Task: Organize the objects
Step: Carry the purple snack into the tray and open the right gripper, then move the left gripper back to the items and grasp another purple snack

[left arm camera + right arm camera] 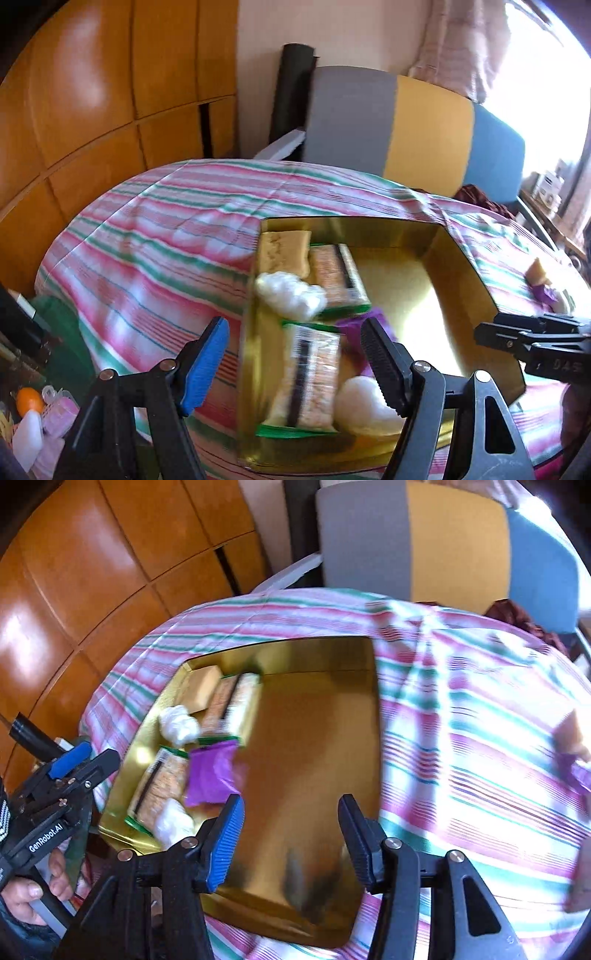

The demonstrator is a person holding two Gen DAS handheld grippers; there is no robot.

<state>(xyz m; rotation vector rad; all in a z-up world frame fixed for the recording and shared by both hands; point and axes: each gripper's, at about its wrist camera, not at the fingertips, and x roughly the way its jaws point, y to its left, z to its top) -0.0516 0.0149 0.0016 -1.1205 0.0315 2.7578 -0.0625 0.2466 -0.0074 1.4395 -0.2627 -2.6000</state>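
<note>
A gold tray lies on a pink-and-green striped cloth. Along its left side are a tan cake packet, two snack bars in green-edged wrappers, two white wrapped lumps and a purple packet. My left gripper hovers open above the nearer snack bar, touching nothing. My right gripper stands open over the bare tray floor, just right of the purple packet. Each gripper shows at the edge of the other's view: left gripper, right gripper.
A tan and purple sweet lies on the cloth right of the tray. Behind the table stands a grey, yellow and blue chair back; wooden cabinets fill the left. Small bottles sit low at the left. A hand holds the left gripper.
</note>
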